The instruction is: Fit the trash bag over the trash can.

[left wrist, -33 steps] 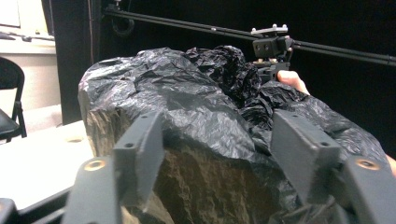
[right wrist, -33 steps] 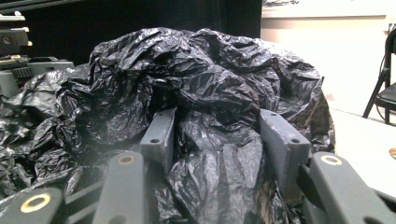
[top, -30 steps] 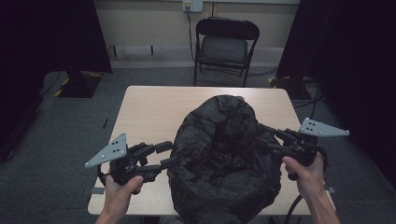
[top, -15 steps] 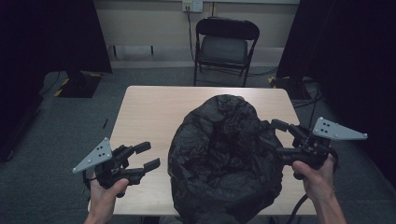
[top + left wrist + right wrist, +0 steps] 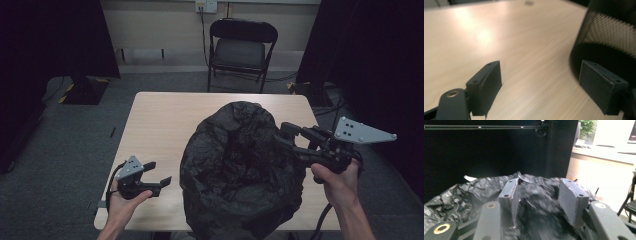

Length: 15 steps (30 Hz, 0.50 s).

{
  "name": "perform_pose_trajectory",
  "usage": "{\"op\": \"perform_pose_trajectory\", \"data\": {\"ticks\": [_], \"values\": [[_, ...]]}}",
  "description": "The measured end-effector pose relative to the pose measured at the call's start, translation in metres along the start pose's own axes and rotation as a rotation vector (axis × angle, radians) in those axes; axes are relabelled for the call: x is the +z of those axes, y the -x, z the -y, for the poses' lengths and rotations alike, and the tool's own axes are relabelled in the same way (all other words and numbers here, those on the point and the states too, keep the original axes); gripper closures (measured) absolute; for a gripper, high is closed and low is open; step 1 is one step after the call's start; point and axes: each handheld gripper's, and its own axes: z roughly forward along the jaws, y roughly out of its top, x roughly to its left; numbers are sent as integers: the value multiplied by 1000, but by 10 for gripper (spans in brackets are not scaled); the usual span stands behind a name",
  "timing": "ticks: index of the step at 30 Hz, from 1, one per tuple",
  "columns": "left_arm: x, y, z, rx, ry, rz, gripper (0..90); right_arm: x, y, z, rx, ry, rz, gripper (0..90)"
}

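A crumpled black plastic bag (image 5: 240, 165) covers a round bin on the front right of the wooden table (image 5: 160, 125). The left gripper view shows the bin's black mesh wall (image 5: 609, 30) to the right of the jaws. My left gripper (image 5: 159, 172) is held low near the table's front left, apart from the bag. It (image 5: 540, 75) is open, with bare tabletop between its jaws. My right gripper (image 5: 282, 134) is at the bag's upper right rim. It (image 5: 539, 187) is open over the crinkled bag plastic (image 5: 474, 192), and nothing is pinched between its pads.
A black folding chair (image 5: 242, 47) stands behind the table's far edge. Black curtains hang on both sides of the room. Bare tabletop stretches to the left of the bag and behind it. Grey carpet surrounds the table.
My left gripper has drawn back from the bag's left side, moving left and toward the front edge. My right gripper has shifted slightly right and up along the bag's rim.
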Motion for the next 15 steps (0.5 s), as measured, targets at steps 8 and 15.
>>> {"op": "perform_pose_trajectory", "data": {"ticks": [8,15], "values": [[13,-14,22,-34,-103,-101,200,17,-9,-22,-43,-42,-50,546],[17,-21,32,-96,-142,-155,201,33,-13,-27,-49,-75,-87,496]]}}
